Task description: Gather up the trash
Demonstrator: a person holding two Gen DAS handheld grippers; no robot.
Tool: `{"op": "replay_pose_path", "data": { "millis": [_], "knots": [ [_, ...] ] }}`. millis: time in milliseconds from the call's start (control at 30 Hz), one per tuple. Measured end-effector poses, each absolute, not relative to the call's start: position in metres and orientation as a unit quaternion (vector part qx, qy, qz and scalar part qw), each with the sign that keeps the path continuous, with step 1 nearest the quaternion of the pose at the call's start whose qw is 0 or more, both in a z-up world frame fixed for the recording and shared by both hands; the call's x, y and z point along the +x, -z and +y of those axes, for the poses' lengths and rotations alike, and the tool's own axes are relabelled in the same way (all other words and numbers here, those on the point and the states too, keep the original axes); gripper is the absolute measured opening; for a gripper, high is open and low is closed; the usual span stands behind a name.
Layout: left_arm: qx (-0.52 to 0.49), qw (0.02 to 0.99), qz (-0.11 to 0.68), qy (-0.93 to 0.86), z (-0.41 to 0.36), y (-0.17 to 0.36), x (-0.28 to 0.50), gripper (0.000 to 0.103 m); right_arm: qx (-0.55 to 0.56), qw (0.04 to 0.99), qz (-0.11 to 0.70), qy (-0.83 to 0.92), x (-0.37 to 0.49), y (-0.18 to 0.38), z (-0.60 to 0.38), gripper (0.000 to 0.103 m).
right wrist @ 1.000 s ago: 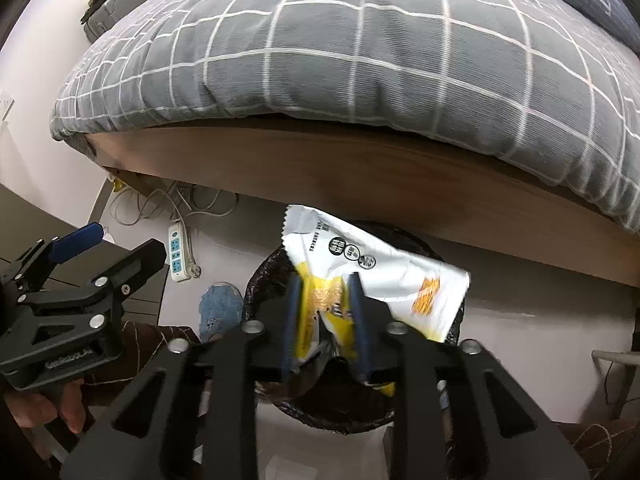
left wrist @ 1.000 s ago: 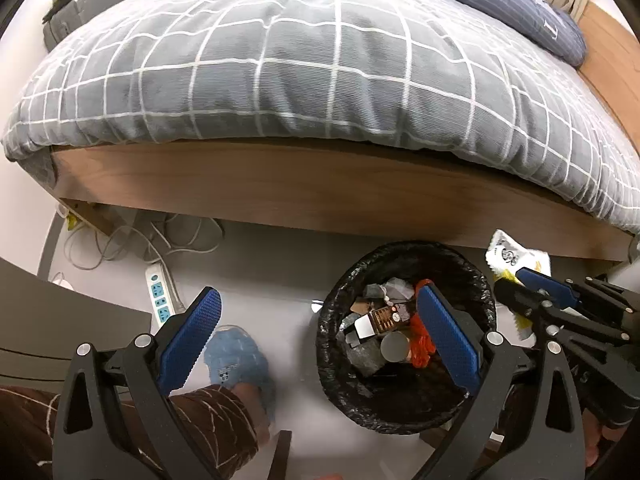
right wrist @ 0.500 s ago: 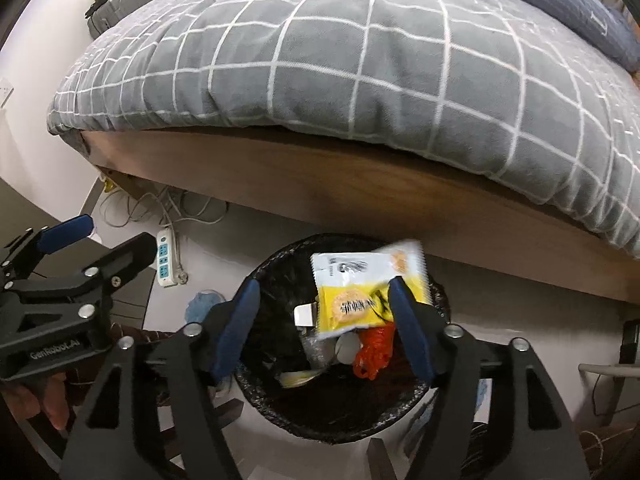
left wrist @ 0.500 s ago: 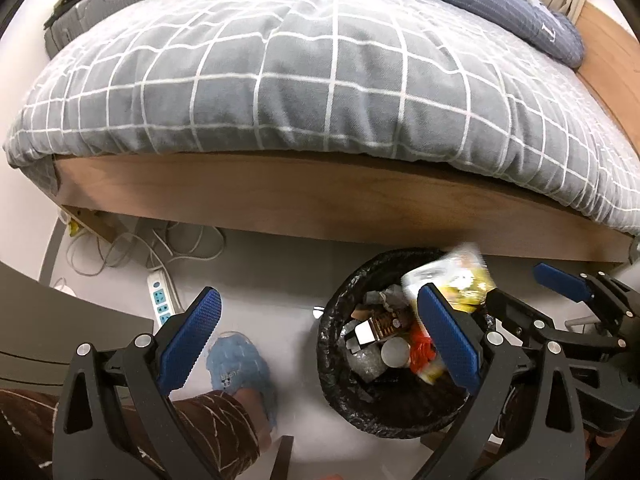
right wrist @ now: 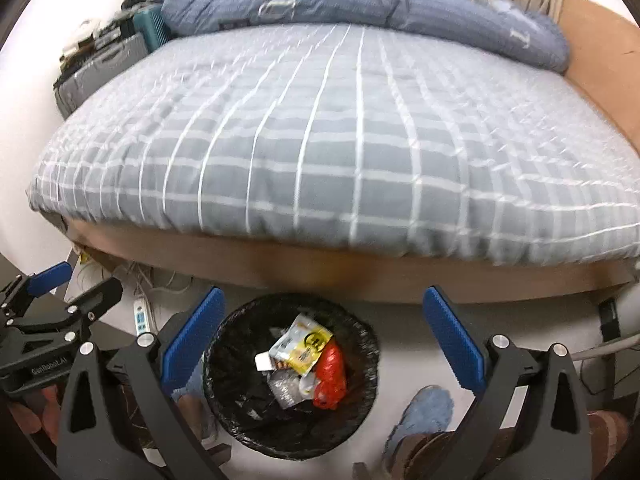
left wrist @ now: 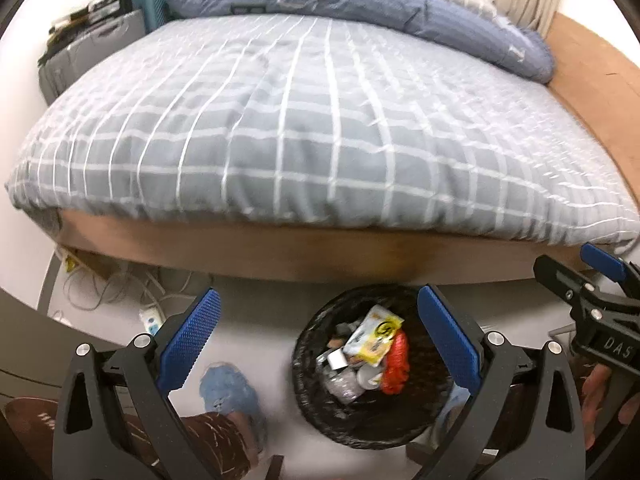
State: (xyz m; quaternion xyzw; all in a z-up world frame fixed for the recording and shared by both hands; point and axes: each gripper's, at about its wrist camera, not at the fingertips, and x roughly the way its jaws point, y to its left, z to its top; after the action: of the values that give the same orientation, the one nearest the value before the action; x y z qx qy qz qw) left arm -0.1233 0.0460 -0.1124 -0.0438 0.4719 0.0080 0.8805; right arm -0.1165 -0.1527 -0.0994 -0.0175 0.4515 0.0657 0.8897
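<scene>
Dropped since a second ago: the yellow-and-white snack wrapper [right wrist: 301, 345], then pinched in the right gripper [right wrist: 324, 336], now lies in the black-lined bin [right wrist: 362, 364]; the jaws have just been opening and nothing is between them. Right wrist view: blue pads stand at full spread, empty, the bin below and between the fingers, nearer the left finger. Wrapper rests crumpled on top of the heap, printed face up, touching a red plastic bag [right wrist: 331, 376] and a small white box; clear film lies beneath. Grey checked duvet [right wrist: 320, 152] fills the field beyond the fingertips. Left wrist view: left gripper [left wrist: 318, 340] also wide open, holding nothing; the same bin [left wrist: 308, 384] sits between its fingers, close to the right finger, wrapper [left wrist: 372, 336] visible on top. A blue slipper [left wrist: 228, 392] shows inside the left finger. Judgement: the drop step for this piece looks finished. Next move calls for searching out another piece of litter, none of which shows on the floor in either view.
</scene>
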Motion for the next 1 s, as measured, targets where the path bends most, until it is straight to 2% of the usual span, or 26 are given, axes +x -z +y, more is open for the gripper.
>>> {"op": "replay_pose_path", "data": {
  "millis": [433,667,1000],
  "knots": [
    [-0.031,0.906,0.421,0.034,0.009,0.016,-0.15,0.097,-0.02,0.926,0.377,-0.021,-0.163,-0.006,-0.182,0.095],
    [-0.032,0.913,0.405,0.035,0.007,-0.007,-0.171,0.097,-0.016,0.93,0.366,-0.019,-0.184,-0.021,-0.186,0.095],
    [-0.033,0.913,0.405,0.034,0.009,-0.008,-0.181,0.097,-0.014,0.93,0.367,-0.021,-0.19,-0.022,-0.185,0.095]
  ]
}}
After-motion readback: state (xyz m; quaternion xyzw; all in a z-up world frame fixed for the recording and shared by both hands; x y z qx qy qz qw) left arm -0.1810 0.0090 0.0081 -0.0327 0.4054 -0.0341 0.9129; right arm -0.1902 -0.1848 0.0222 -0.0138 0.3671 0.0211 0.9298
